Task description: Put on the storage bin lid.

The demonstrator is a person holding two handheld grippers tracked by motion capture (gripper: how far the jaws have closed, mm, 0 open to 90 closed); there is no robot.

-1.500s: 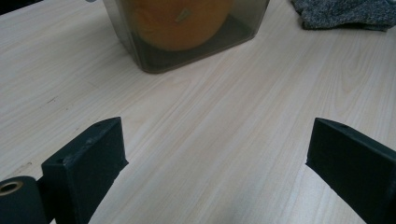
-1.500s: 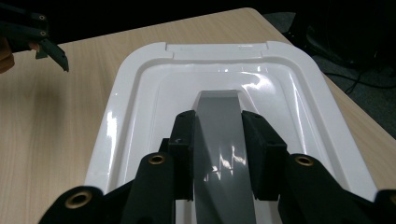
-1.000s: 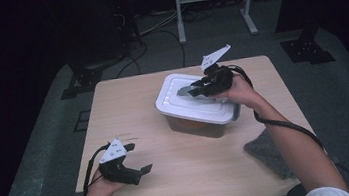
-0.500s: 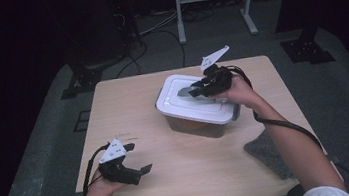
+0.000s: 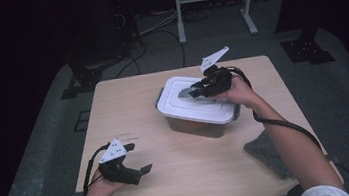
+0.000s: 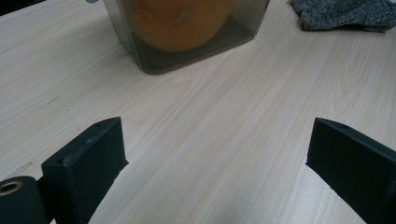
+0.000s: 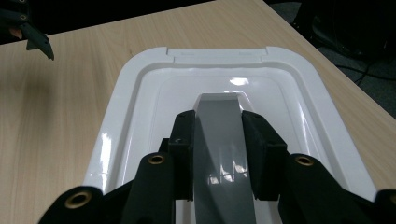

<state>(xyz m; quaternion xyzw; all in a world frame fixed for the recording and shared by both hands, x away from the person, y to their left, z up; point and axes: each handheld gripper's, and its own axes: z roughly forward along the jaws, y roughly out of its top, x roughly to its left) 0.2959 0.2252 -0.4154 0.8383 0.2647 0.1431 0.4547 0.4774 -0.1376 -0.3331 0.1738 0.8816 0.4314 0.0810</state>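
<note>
Right gripper view: gripper (image 7: 218, 140) pinching grey handle (image 7: 219, 135) of lid (image 7: 140, 93), box (image 5: 200, 120) mid-table. Lift straight up, evenly; left gripper (image 5: 139, 173) spread, ready to steady box.

Cloth (image 5: 269, 153) right of box (image 5: 196, 121) — table's (image 5: 128, 103) edge

The right gripper (image 5: 201, 92) has moved a little along the lid (image 5: 189, 107), toward the grey handle (image 7: 219, 154), and its jaws now close on both sides of that handle.
</note>
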